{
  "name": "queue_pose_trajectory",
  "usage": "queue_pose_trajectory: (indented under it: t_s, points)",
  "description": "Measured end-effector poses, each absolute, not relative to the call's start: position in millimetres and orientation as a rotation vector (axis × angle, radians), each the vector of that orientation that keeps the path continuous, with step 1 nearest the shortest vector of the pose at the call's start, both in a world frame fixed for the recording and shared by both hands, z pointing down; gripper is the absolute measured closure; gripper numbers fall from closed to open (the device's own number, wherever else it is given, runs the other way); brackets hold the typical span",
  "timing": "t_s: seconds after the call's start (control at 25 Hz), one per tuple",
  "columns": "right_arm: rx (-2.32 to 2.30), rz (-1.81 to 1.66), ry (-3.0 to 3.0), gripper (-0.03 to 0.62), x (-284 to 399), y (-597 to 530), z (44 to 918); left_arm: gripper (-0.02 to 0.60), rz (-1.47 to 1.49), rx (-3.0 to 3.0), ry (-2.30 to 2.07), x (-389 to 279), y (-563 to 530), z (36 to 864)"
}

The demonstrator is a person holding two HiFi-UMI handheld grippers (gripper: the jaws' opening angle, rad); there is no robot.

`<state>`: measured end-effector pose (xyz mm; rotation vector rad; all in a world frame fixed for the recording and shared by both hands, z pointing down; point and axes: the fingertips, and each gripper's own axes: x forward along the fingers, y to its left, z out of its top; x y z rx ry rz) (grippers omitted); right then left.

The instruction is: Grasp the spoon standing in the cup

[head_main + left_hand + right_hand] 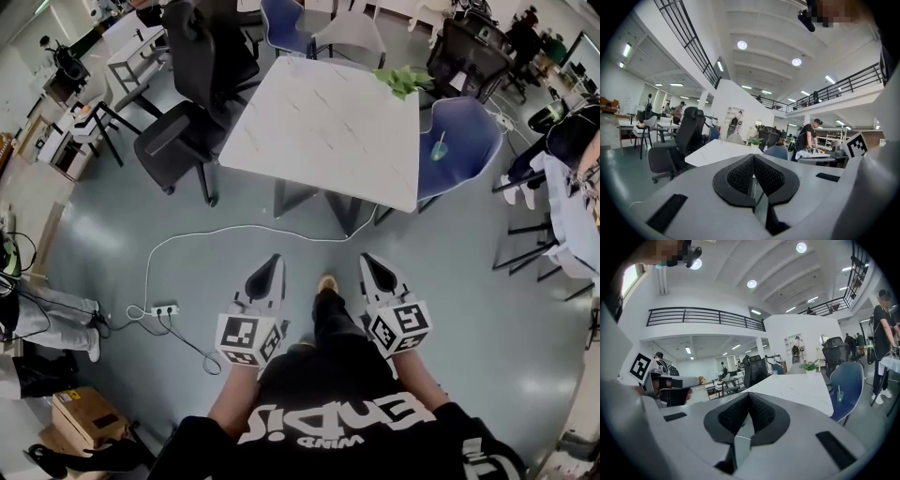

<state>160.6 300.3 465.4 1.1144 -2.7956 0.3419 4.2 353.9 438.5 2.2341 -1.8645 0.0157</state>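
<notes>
A small green cup stands on the seat of a blue chair, to the right of the white table. A thin spoon stands upright in it. In the right gripper view the cup and spoon show far off on the same blue chair. My left gripper and right gripper hang side by side over the floor in front of my body, well short of the table. Both are shut with nothing between the jaws, as the left gripper and the right gripper also show in their own views.
A white marble-look table stands ahead with a potted plant at its far right corner. A black office chair is on its left. A power strip and white cable lie on the floor at left. People work at desks around the room.
</notes>
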Motion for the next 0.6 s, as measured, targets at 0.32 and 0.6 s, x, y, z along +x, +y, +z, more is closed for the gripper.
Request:
queue_pose_trajectory:
  t_s: [0.32,0.6]
  points:
    - [1.117,0.373,-2.795,0.582,152,245,462,0.568,0.016,2.242,-1.856,-2,295,430]
    - [1.079,0.381,-2.814,0.582,137,188,453,0.568,0.018,2.224,-1.888,-15,241,418]
